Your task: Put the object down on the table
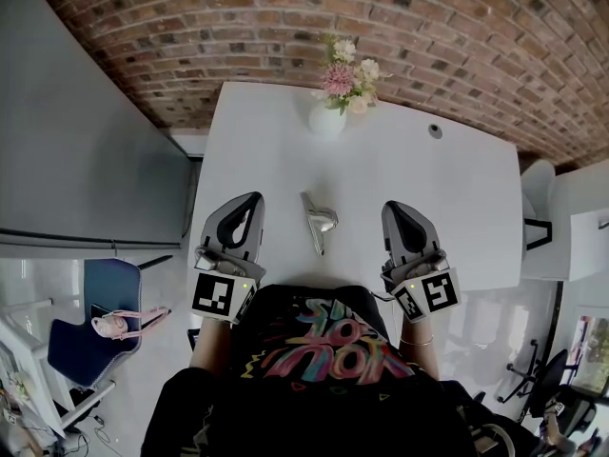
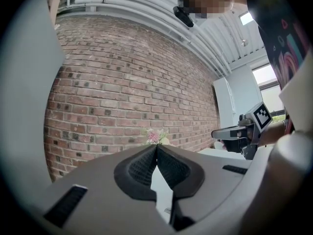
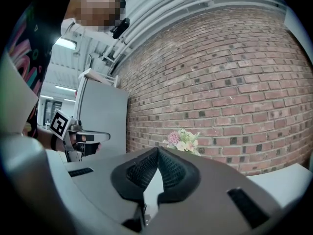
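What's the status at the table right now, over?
Left gripper shut, empty. Right gripper shut, empty. Silver object lying on the table between them. Flower vase at far edge, nothing in the way.

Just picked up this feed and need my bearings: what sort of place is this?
Probably an office or meeting room: a white table set against a brick wall, a vase of flowers on it, and a blue office chair beside it.
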Available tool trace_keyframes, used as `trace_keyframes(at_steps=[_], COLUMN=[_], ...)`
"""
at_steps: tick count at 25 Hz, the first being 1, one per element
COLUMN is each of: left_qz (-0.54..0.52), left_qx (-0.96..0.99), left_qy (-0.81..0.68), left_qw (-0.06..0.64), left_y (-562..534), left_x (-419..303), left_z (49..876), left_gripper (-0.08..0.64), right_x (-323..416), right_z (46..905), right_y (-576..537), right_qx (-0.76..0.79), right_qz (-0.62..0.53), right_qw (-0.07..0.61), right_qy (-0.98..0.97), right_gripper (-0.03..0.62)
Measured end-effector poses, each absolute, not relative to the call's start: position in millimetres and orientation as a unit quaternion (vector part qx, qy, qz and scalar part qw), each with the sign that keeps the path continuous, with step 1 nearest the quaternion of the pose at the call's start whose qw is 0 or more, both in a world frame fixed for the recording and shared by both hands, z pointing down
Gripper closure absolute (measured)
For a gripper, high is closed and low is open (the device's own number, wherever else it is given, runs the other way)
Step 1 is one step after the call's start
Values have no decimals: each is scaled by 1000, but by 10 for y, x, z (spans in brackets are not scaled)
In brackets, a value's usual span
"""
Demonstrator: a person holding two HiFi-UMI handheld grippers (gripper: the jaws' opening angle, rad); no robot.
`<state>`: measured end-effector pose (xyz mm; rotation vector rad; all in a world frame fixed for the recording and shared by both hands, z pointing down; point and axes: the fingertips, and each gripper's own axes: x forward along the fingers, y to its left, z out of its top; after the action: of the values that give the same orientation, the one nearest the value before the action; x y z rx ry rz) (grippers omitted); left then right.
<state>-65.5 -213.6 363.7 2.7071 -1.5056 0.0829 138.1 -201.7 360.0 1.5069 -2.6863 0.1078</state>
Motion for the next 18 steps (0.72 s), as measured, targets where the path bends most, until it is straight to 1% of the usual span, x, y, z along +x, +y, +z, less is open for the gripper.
trace_keyframes(at_steps=[7,18], left_qz=[24,16], left_qx=[874,877], left_qy=[-485,-479], left_qw=[19,10], left_y=[-2164,-2181], left_x=[-663,-692], left_z=[3615,3558], left_gripper=[535,535], right_x=[1400,1441], right_z=[3571,3587], right_y=[-2009,-1965], right_qx=[489,494], right_qz=[45,41], right_qw=[9,15], right_qy=[-871,-868], right_gripper=[577,577])
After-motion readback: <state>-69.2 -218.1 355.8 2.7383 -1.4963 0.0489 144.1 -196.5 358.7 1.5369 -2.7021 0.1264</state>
